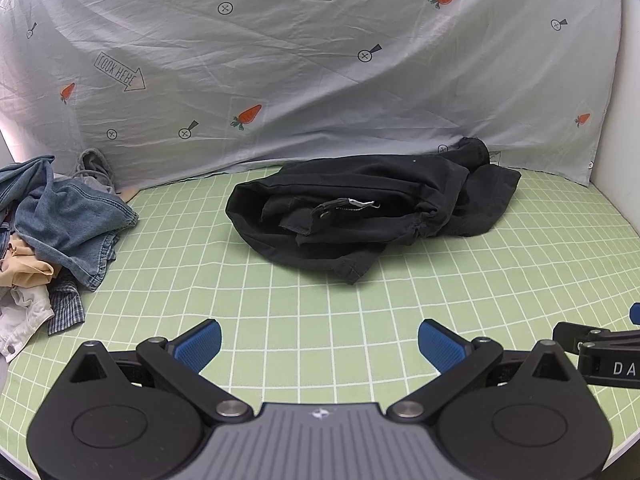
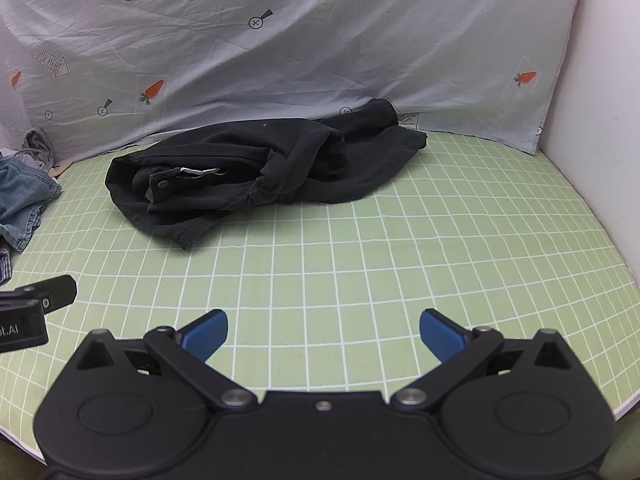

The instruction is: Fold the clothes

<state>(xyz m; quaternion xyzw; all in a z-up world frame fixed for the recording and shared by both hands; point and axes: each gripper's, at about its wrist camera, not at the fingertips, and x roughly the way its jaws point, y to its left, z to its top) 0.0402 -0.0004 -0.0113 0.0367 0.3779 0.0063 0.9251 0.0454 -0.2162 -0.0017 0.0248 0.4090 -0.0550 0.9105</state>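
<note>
A crumpled pair of black trousers (image 1: 372, 208) lies toward the back of the green grid-patterned mat (image 1: 304, 308), near the printed backdrop sheet (image 1: 320, 64). The left gripper (image 1: 319, 344) and right gripper (image 2: 323, 334) hover well short of it, fingers spread wide and holding nothing. A pile of denim and other clothes (image 1: 52, 236) sits at the mat's left edge.

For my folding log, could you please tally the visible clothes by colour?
Black: 1, the crumpled black garment
Blue denim: 1
Grey: 1
Tan: 1
White: 1
Dark checked: 1
Total: 6 visible; the pile may hide more.
</note>
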